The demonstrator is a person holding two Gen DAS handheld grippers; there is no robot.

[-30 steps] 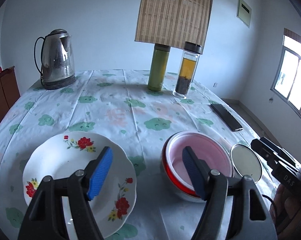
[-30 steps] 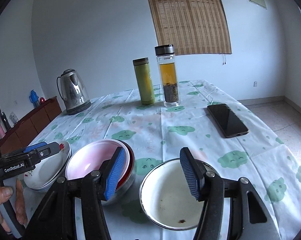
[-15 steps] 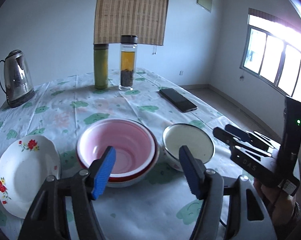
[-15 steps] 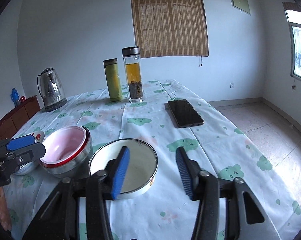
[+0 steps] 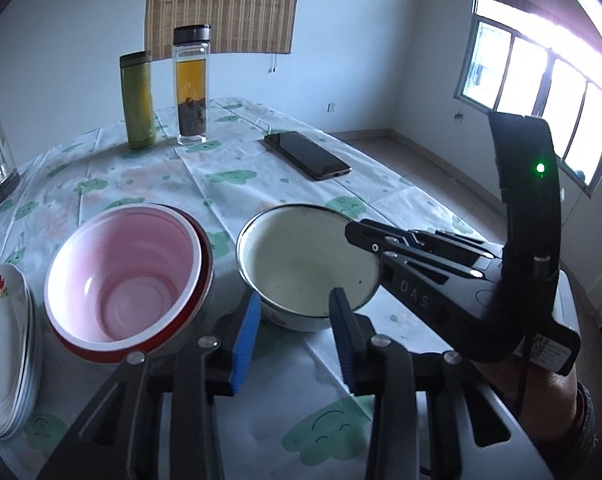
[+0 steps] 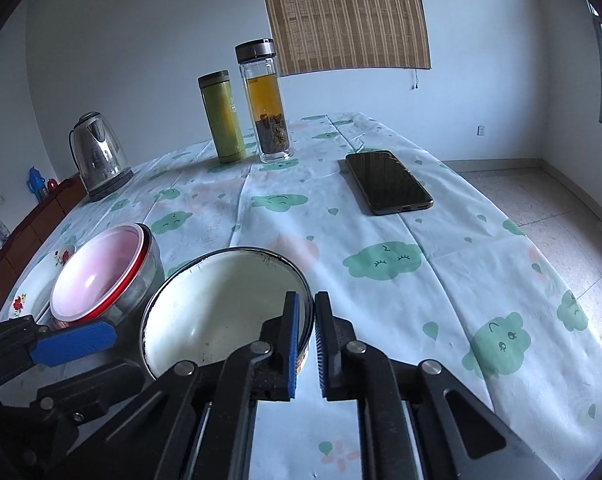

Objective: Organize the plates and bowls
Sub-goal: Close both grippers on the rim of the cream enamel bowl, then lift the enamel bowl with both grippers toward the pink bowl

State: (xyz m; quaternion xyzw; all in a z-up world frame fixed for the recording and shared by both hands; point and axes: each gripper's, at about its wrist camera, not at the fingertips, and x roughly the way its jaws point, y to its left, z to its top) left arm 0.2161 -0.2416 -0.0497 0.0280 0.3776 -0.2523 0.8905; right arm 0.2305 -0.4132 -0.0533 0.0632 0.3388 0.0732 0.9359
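Note:
A white enamel bowl (image 5: 301,264) (image 6: 221,304) stands on the tablecloth near the front edge. My right gripper (image 6: 305,300) is shut on its right rim, one pad inside and one outside; in the left wrist view the right gripper (image 5: 361,236) comes in from the right. My left gripper (image 5: 295,295) sits low at the bowl's other side, its jaws closing, pads not pressing on anything. Left of the white bowl stands a pink bowl (image 5: 129,272) (image 6: 97,276) nested in a red-rimmed metal one. A stack of flowered plates (image 5: 1,340) (image 6: 61,258) lies at the far left.
A green flask (image 6: 223,120), a glass tea bottle (image 6: 267,108) and a steel kettle (image 6: 99,152) stand at the back. A dark phone (image 6: 389,182) lies on the right half of the table (image 6: 381,320). A hand (image 5: 541,392) holds the right gripper. The floor drops off at right.
The left wrist view swung right, from the flowered plate to the two bowls, and its jaws narrowed. The right gripper sank and its jaws closed onto the white bowl's rim.

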